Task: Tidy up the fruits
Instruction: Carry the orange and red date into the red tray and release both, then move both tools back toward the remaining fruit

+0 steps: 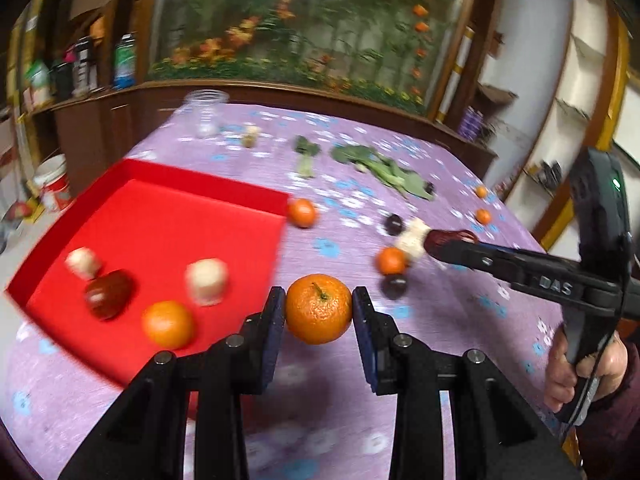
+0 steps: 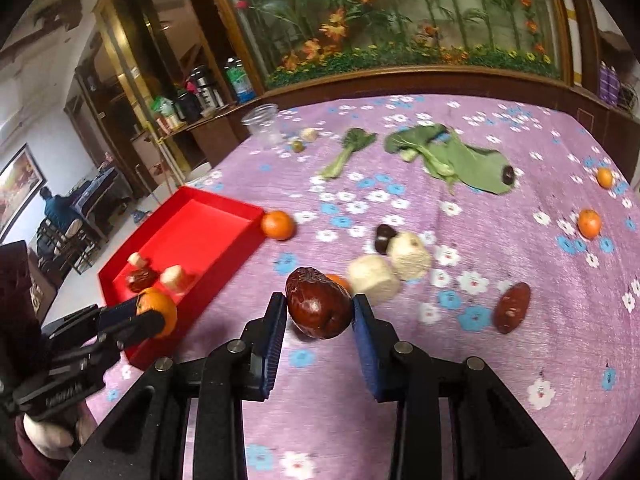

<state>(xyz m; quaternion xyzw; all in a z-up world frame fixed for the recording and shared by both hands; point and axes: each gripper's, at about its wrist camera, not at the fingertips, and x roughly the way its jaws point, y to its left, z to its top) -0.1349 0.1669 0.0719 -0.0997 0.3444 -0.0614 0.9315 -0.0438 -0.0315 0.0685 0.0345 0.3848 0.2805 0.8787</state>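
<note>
The left gripper [image 1: 319,312] is clamped on a round orange tangerine [image 1: 319,308] with a dimpled, glossy skin and a short green-brown stem on top; its blue pads press the fruit on both sides, and it hangs clear above the purple flowered tablecloth [image 1: 440,320], just beside the near right edge of the shallow red rectangular tray [image 1: 200,184]. The right gripper [image 2: 320,312] is closed on a dark red, wrinkled oval date [image 2: 316,306] with a shiny patch low on its skin — lifted off the cloth, tilted, well to the right of the tray.

Inside the tray lie two pale, cream-coloured chunks [image 1: 206,280], another dark red date [image 1: 108,292] and a second tangerine [image 1: 168,323], all blurred in the left wrist view. On the cloth, a tangerine [image 2: 278,224] sits touching or just beside the tray's far right corner. Two more cream chunks [image 2: 410,254] lie side by side near the middle of the table, with a small dark fruit [image 2: 384,236] against them and a further red date [image 2: 512,307] to their right. Green leafy vegetables [image 2: 452,156] lie farther back, and a clear plastic cup [image 2: 264,124] stands near the far left edge.
</note>
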